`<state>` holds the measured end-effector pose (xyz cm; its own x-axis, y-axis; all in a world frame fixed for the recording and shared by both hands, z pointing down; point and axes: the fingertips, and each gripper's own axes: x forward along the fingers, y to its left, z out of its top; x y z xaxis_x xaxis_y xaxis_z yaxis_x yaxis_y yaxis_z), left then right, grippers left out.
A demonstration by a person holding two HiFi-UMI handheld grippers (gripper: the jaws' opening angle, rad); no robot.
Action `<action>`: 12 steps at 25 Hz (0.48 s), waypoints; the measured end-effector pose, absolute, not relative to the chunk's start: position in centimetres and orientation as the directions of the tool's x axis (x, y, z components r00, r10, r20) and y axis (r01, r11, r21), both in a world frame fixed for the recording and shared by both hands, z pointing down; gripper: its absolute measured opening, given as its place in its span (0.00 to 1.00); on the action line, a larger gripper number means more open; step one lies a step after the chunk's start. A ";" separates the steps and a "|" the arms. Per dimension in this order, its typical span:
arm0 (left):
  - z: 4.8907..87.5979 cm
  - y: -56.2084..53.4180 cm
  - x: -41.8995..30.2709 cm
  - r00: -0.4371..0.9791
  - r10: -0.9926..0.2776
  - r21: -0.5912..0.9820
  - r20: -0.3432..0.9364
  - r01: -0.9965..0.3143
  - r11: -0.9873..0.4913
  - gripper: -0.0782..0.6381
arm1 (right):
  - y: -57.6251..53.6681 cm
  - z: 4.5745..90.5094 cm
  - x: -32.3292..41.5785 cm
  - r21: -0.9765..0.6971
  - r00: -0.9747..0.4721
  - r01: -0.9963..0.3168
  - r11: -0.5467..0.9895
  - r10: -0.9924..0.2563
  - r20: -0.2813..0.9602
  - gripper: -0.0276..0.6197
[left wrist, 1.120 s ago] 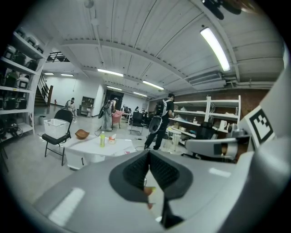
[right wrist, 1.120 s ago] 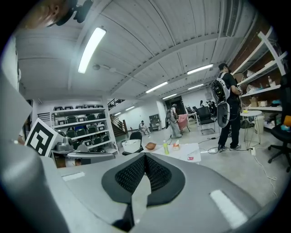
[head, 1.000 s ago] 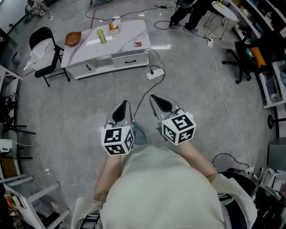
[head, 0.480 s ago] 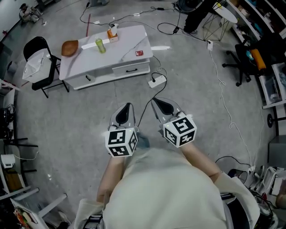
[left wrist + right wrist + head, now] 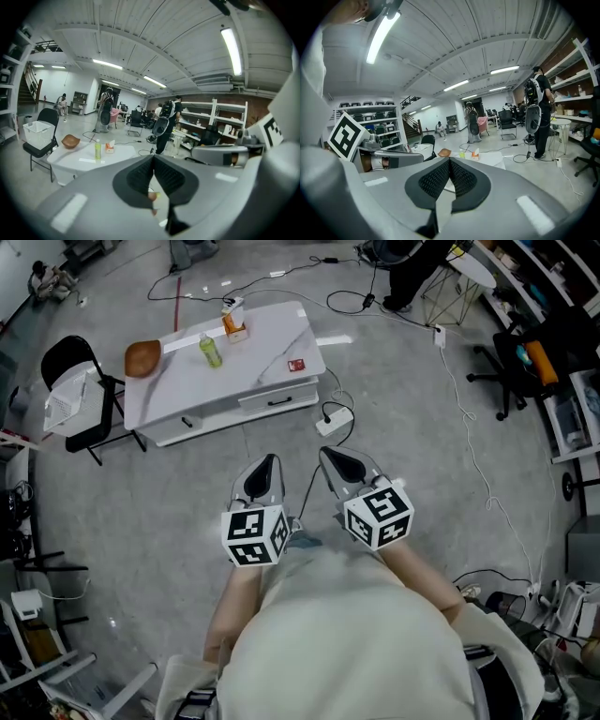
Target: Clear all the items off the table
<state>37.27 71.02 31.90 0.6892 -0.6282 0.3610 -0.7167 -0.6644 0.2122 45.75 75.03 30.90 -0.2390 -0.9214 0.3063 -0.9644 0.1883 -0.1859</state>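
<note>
The left gripper and right gripper hover over open floor, fingers pressed together and empty. Far ahead, the white bench carries a wooden bowl at its left edge, a green bottle, a tissue box and a small red item. A power strip lies between.

This is a big open lab or workshop hall. The floor is bare grey concrete with a power strip lying loose near a low white desk. Swivel office chairs and metal storage shelves line the edges, long strip lights hang under a ribbed ceiling, and people stand about wearing backpacks.
</note>
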 end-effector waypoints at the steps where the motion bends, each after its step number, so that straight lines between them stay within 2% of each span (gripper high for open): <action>1: 31.9 70.4 37.3 0.693 -0.625 0.213 0.361 -0.713 -0.668 0.12 | 74.4 30.9 45.8 -0.186 -0.234 -0.965 0.183 -0.923 0.306 0.04; 12: 31.8 64.1 36.0 0.709 -0.607 0.200 0.359 -0.694 -0.692 0.12 | 67.4 31.0 44.8 -0.198 -0.209 -0.968 0.155 -0.935 0.286 0.04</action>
